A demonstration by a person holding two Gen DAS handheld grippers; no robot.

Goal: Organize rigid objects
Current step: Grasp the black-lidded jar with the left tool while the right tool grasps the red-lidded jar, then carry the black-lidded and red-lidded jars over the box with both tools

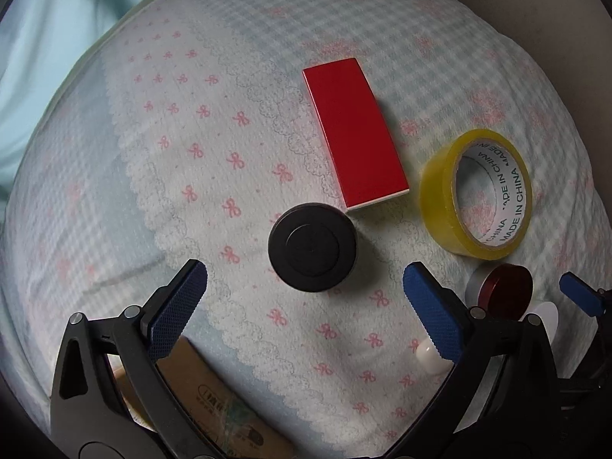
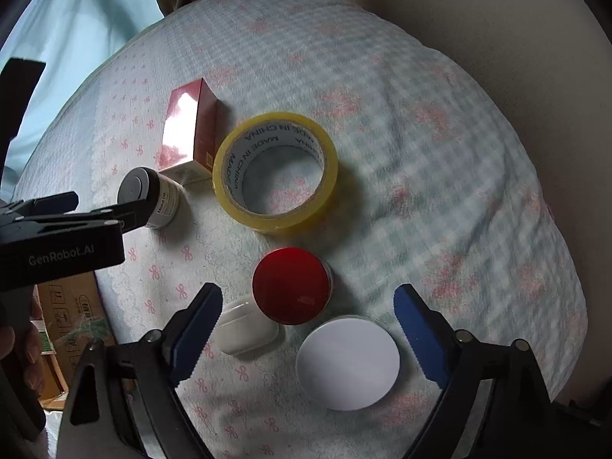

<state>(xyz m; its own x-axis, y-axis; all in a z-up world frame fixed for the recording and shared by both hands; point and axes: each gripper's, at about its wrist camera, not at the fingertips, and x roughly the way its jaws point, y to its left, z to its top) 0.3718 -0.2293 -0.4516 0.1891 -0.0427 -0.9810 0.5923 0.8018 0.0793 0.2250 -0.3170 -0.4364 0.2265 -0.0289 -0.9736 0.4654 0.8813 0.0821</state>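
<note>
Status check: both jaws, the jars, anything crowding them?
Left gripper open above black-lidded jar. Right gripper open over red-lidded jar, nothing gripped. White earbud case and white disc crowd the red jar.

The left claw [image 1: 305,273] has two black, angular fingers, each faced with a dark blue pad [image 1: 178,306] of fine cross-hatched texture and a toothed inner edge. Small silver pivot pins [image 1: 132,310] sit at the finger joints, on a black frame with triangular cut-outs. The right claw [image 2: 308,298] is built alike, with blue serrated pads [image 2: 419,334]. Seen from the right wrist camera, the left claw's black body bears pale lettering, "GenRobot.AI" [image 2: 61,259]. A hand [image 2: 21,348] shows at that view's edge, blurred, apparently bare.
</note>
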